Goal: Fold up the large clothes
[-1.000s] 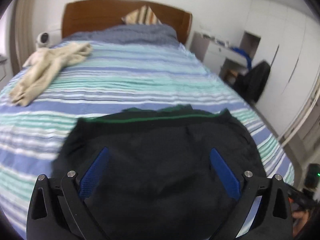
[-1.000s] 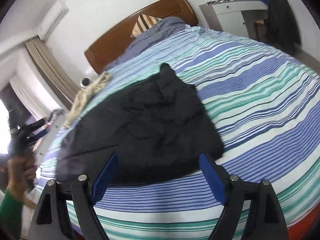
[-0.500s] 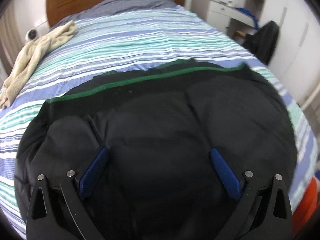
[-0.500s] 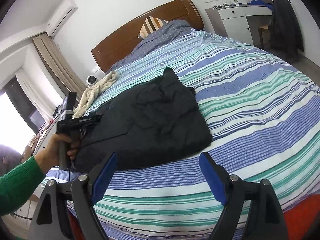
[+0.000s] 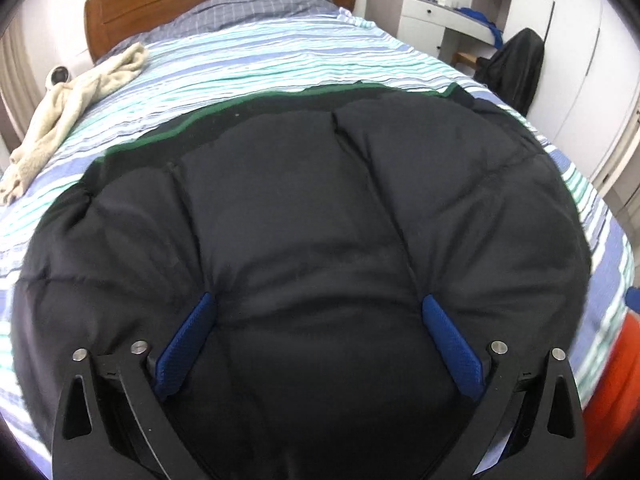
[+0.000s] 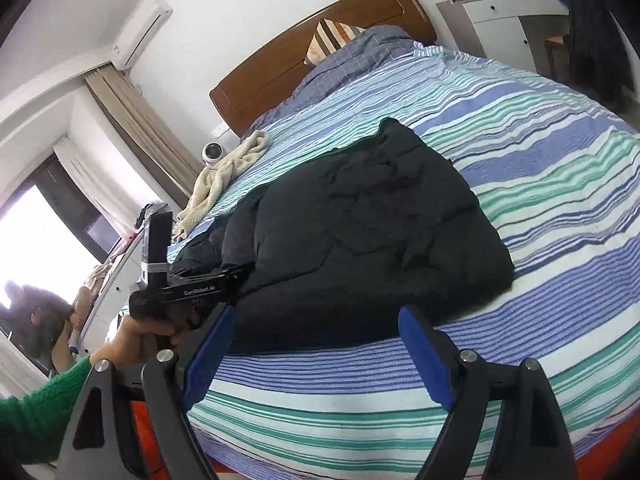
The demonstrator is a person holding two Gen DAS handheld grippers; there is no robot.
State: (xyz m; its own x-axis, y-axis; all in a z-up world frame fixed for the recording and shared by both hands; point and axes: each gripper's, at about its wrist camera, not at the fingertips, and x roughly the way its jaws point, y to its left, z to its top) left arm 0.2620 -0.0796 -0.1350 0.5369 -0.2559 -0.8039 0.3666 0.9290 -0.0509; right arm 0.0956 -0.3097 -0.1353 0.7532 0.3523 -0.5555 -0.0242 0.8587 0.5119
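A bed (image 6: pixel 540 208) is covered by a sheet striped in blue, green and white. A cream towel (image 5: pixel 76 96) is draped near its far left edge, beside a small white camera (image 6: pixel 212 152). A striped pillow (image 6: pixel 332 38) is propped against the wooden headboard (image 5: pixel 160 4).

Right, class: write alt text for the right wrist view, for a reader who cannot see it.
A dark padded jacket lies on a blue, green and white striped bed, with the open right gripper in the foreground. At left, a hand in a green sleeve holds the left gripper at the jacket's edge.
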